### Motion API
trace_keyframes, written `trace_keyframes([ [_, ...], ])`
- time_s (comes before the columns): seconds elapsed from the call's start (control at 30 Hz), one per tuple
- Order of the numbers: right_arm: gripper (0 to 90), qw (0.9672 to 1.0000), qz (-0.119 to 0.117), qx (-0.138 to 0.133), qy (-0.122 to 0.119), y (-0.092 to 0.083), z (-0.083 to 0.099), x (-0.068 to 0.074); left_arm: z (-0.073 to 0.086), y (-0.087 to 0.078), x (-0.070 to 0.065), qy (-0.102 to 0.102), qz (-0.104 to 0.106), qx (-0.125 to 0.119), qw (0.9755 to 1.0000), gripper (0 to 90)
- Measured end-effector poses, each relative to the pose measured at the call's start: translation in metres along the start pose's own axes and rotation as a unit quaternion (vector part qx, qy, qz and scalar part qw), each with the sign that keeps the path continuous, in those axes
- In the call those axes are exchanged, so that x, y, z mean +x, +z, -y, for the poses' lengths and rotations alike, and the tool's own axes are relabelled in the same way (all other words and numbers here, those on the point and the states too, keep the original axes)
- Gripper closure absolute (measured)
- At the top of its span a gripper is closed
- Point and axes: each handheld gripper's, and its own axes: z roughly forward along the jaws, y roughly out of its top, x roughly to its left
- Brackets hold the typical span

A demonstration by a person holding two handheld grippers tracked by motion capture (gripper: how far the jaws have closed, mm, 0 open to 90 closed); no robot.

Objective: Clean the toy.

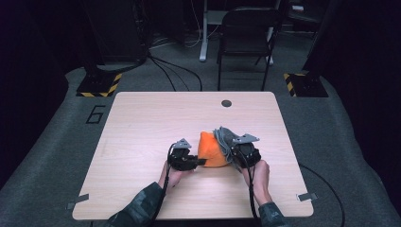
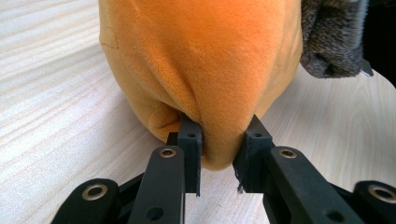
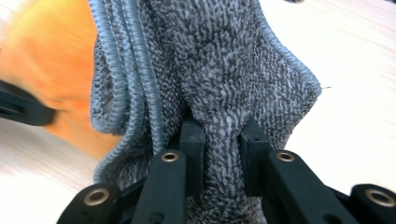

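- Pale wooden table (image 1: 142,142) sat mid-frame, dark room behind.
- Left gripper (image 1: 195,162) pinched the soft orange plush cloth (image 1: 211,150) at centre.
- Right gripper (image 1: 238,158) clamped the grey knitted towel (image 1: 224,138), touching the orange's right side.

A light wooden table (image 1: 142,123) with a dark round hole (image 1: 226,103) near its far edge stands on grey carpet (image 1: 56,142); beyond it are a black folding chair (image 1: 246,33) and two hazard-striped stand bases (image 1: 99,85).
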Motion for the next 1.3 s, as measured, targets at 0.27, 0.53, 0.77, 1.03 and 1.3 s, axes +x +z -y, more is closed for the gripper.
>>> trace_keyframes([
  [0.27, 75.7, 0.9975, 0.021, 0.061, 0.028, 0.029, 0.023, -0.027, 0.0, 0.0, 0.0, 0.0, 0.0, 0.001, 1.0, 74.6],
  [0.53, 75.7, 0.9968, 0.019, 0.066, 0.04, 0.029, 0.025, -0.038, 0.0, -0.001, 0.0, 0.004, -0.003, 0.002, 1.0, 74.4],
  [0.77, 75.6, 0.9987, -0.015, -0.036, 0.033, -0.031, -0.007, -0.023, -0.001, 0.0, -0.005, 0.018, -0.013, 0.002, 0.9998, 74.3],
  [1.03, 75.2, 0.995, -0.074, -0.057, -0.035, -0.038, -0.028, 0.037, -0.001, 0.001, -0.007, 0.036, -0.019, 0.006, 0.9992, 74.3],
  [1.3, 74.7, 0.998, -0.033, -0.032, -0.043, -0.018, -0.017, 0.032, -0.001, 0.002, -0.006, 0.033, -0.016, 0.007, 0.9993, 74.0],
])
